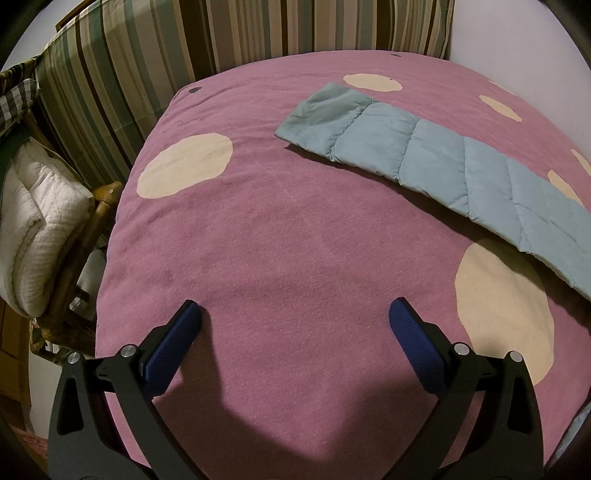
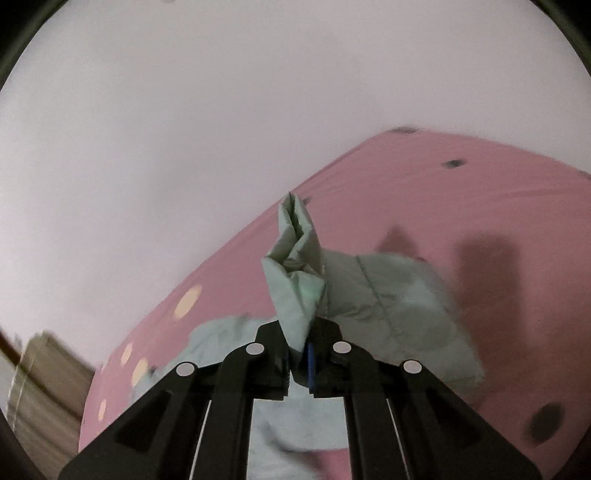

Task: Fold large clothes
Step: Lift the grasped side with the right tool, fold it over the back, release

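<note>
A light blue quilted garment [image 1: 436,158] lies with one long sleeve stretched across the pink bedspread [image 1: 295,221] at the upper right of the left wrist view. My left gripper [image 1: 295,317] is open and empty, low over the bedspread, well short of the sleeve. In the right wrist view my right gripper [image 2: 299,343] is shut on a bunched fold of the same garment [image 2: 299,280] and holds it lifted above the bed; the rest of the garment [image 2: 399,314] hangs and spreads below.
A striped pillow or cushion [image 1: 258,33] lines the bed's far edge. A wooden chair with a folded white quilt [image 1: 33,229] stands at the left bed edge. A pale wall [image 2: 221,110] fills the upper right wrist view.
</note>
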Available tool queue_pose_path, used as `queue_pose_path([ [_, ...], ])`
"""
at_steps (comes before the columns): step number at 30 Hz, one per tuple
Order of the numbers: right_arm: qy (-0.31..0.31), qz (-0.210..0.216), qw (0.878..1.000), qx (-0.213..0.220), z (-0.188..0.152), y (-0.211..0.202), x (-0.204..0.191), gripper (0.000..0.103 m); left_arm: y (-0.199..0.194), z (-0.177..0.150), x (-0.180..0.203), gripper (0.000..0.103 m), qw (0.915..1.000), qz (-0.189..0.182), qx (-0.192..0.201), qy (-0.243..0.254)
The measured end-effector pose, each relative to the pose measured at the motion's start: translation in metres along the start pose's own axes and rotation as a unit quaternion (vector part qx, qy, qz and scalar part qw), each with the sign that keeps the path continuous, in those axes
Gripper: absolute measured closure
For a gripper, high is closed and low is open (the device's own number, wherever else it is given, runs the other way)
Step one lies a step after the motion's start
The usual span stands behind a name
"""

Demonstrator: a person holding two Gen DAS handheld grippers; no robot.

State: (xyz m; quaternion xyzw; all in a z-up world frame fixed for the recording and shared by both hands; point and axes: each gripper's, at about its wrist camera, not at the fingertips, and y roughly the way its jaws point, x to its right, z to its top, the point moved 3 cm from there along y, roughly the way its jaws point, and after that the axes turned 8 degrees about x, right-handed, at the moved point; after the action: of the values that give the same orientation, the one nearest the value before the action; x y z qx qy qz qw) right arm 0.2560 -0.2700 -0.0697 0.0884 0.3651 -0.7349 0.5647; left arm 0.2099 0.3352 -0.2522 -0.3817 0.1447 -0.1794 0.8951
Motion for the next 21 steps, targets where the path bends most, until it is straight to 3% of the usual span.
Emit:
queue_pose_path([
  [1,-0.011,0.012,1.000,-0.013,-0.010,0.009,-0.022,0.097,0.000,0.000,-0.002,0.002,1.0000,-0.001,0.000,-0.001],
  [2,-0.022,0.019,0.999,-0.021,-0.038,-0.014,-0.029,0.097,0.000,0.000,-0.001,0.002,1.0000,-0.001,0.000,-0.001],
  [3,-0.022,0.019,0.999,-0.021,-0.038,-0.014,-0.029,0.097,0.000,0.000,-0.001,0.002,1.0000,-0.001,0.000,-0.001],
  [5,-0.062,0.035,0.996,-0.049,-0.074,0.007,-0.072,0.097,-0.001,0.000,0.000,0.002,1.0000,-0.002,0.000,-0.003],
  [8,-0.075,0.044,0.994,-0.070,-0.094,0.020,-0.098,0.097,-0.001,-0.001,0.001,0.002,1.0000,-0.003,0.000,-0.004],
  [10,-0.103,0.056,0.988,-0.103,-0.124,0.043,-0.138,0.097,-0.001,-0.001,0.001,0.002,1.0000,-0.002,0.001,-0.004],
  [18,-0.167,0.077,0.971,-0.151,-0.184,0.056,-0.164,0.097,-0.001,-0.001,0.000,0.002,1.0000,-0.003,0.000,-0.004],
  [21,-0.206,0.087,0.958,-0.177,-0.219,0.057,-0.177,0.097,-0.001,-0.001,0.000,0.002,1.0000,-0.003,0.001,-0.004],
])
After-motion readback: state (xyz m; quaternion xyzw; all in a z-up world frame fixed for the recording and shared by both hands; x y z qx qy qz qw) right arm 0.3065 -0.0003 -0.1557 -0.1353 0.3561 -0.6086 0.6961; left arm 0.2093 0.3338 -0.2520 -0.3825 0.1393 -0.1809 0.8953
